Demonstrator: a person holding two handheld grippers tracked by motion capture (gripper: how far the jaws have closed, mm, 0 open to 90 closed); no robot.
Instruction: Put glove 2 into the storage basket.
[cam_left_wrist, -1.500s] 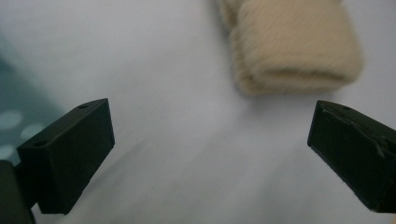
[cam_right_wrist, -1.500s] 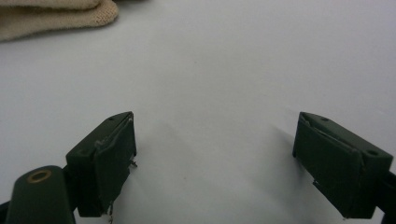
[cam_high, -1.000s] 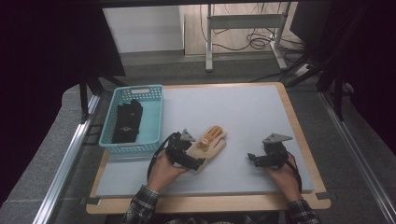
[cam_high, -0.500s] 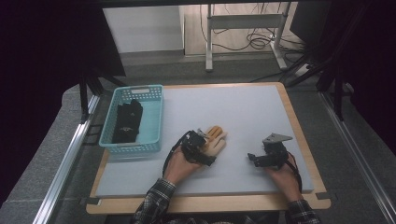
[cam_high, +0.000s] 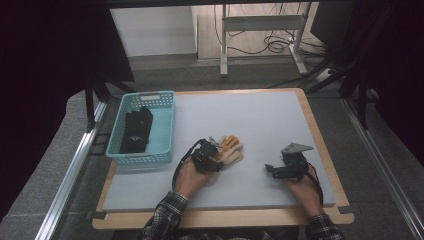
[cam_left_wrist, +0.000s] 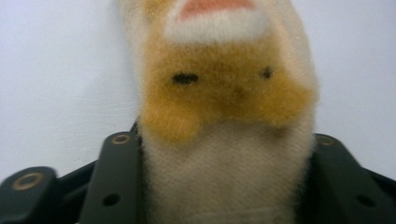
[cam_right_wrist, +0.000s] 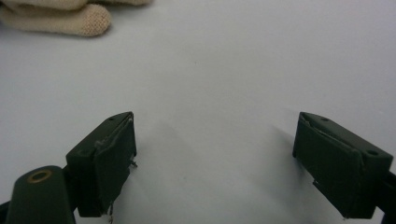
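Item: cream and orange knitted glove (cam_high: 231, 150), lying flat on the pale grey surface (cam_high: 250, 115) near the middle of its near half, well clear of all edges. In the left gripper view the cream and orange knit (cam_left_wrist: 224, 116) sits between the two black fingers.

Left gripper (cam_high: 212, 151): at the glove's near end, fingers on either side of the cuff and apparently clenched on it, though the close view is blurred.

Right gripper (cam_high: 272, 169): low over bare surface toward the near right corner, well apart from the glove; fingers (cam_right_wrist: 105, 158) spread wide, released, grasping nothing.

Teal plastic mesh basket (cam_high: 167, 125): along the left edge, containing dark folded fabric (cam_high: 136, 129).
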